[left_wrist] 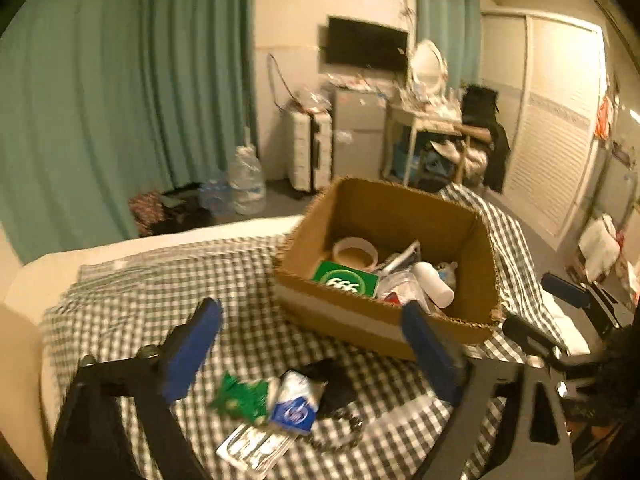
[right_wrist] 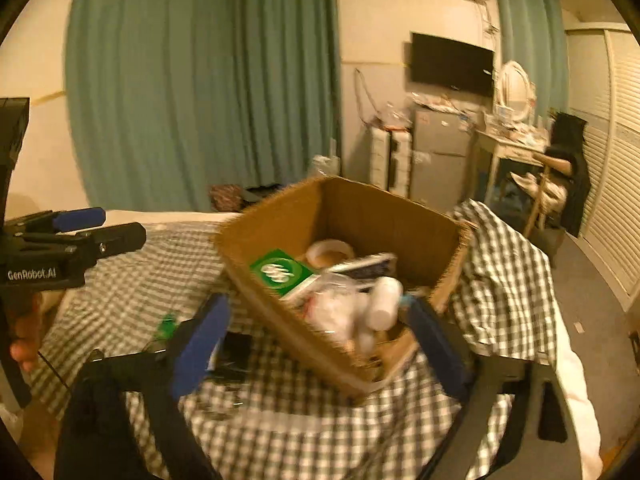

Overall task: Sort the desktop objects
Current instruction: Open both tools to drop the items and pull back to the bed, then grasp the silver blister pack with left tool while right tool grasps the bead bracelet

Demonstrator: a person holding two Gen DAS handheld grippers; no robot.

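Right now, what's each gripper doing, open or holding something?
Left gripper: open, holding nothing.
Right gripper: open, holding nothing.

White lettering "GenRobot.AI" stands on the black body of the left gripper (right_wrist: 80,226), seen at the left edge of the right wrist view, well to the left of the cardboard box (right_wrist: 280,312). Inside the box, at its near left corner, a green carton (left_wrist: 346,280) bears three white figures in a white ring, reading upside down as "666" or "999"; which of the two cannot be told. In the right wrist view the same mark is blurred. In front of the box, printing on a blue-and-white packet (left_wrist: 294,402) and a flat card (left_wrist: 254,446) is illegible.
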